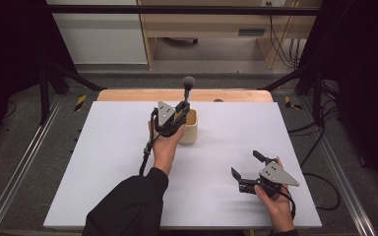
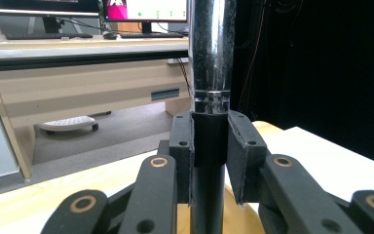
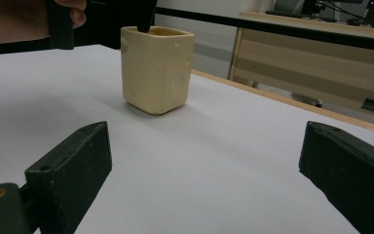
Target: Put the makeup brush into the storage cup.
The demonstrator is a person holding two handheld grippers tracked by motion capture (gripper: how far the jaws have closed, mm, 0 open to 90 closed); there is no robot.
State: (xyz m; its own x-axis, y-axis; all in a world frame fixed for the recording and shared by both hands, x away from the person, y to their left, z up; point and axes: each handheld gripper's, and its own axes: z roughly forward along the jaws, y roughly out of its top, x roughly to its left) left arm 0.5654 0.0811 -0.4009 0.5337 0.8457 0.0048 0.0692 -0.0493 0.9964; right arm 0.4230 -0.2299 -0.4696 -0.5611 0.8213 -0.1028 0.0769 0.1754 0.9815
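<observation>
A cream square cup stands on the white table top, a little behind its middle. My left gripper hovers over the cup's left rim, shut on a long utensil that stands upright with its rounded grey end on top. In the left gripper view the pads clamp the utensil's black handle just below its chrome shaft. The right gripper view shows the cup with the utensil's dark lower end dipping inside. My right gripper rests open near the front right, aimed at the cup, with nothing between its fingers.
The white top lies on a wooden table whose far edge shows behind it. A black frame bar crosses overhead at the back. A wooden desk stands beyond the table. Cables trail down on the right.
</observation>
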